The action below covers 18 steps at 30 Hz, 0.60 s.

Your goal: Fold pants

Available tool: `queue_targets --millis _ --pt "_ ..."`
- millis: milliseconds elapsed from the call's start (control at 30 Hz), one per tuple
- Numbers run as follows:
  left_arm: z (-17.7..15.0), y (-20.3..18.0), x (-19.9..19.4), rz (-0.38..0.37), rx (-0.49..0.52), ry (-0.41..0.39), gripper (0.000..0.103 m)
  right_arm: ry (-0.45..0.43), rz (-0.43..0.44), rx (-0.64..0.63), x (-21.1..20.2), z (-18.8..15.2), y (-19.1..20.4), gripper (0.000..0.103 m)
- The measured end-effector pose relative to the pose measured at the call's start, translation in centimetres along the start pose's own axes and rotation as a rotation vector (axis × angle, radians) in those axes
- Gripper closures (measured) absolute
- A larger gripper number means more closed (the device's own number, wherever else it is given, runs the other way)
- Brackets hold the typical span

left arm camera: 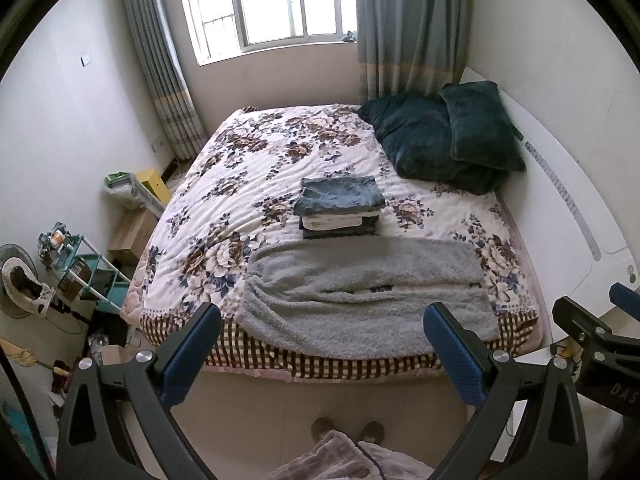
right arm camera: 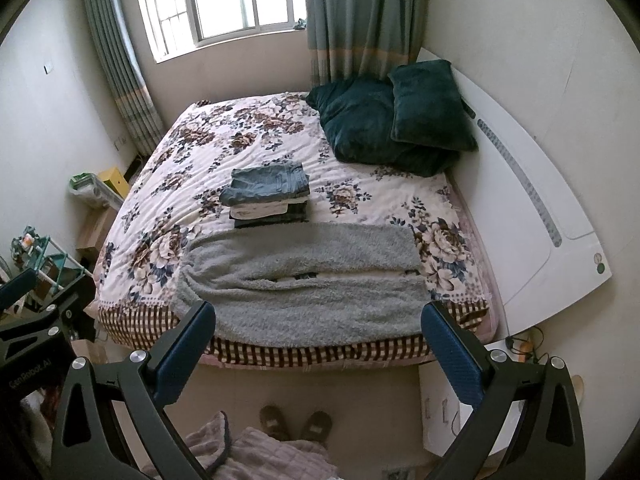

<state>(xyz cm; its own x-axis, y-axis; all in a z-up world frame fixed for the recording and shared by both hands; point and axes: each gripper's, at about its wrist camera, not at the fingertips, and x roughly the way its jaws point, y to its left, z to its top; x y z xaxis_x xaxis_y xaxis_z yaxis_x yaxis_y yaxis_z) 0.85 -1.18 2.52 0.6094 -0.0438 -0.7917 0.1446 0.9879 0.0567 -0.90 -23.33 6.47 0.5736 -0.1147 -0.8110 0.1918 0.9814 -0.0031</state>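
Grey fleece pants [left arm camera: 368,292] lie spread flat across the near end of the bed [left arm camera: 248,168], legs side by side; they also show in the right wrist view [right arm camera: 304,280]. A stack of folded clothes [left arm camera: 340,206] topped by blue jeans sits behind them, seen too in the right wrist view [right arm camera: 270,196]. My left gripper [left arm camera: 322,344] is open and empty, held above the floor before the bed's foot. My right gripper [right arm camera: 318,344] is open and empty at about the same height, beside the left one; it shows at the left wrist view's right edge [left arm camera: 592,332].
Two dark green pillows [left arm camera: 444,136] lie at the bed's far right by the white headboard [left arm camera: 560,200]. A teal shelf [left arm camera: 92,276], boxes and clutter stand left of the bed. My slippered feet [right arm camera: 294,426] and a white box [right arm camera: 444,412] are on the floor below.
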Motion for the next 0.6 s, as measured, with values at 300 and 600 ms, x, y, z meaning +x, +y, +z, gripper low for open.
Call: queue_targets --millis 300,600 --pt "-0.04 -0.22 0.06 0.001 0.002 -0.004 0.000 -0.003 -0.001 -0.002 -0.07 -0.07 0.00 0.000" --pt "-0.01 -0.35 0.08 0.001 0.003 -0.004 0.000 -0.004 0.001 0.000 -0.16 -0.32 -0.28 0.000"
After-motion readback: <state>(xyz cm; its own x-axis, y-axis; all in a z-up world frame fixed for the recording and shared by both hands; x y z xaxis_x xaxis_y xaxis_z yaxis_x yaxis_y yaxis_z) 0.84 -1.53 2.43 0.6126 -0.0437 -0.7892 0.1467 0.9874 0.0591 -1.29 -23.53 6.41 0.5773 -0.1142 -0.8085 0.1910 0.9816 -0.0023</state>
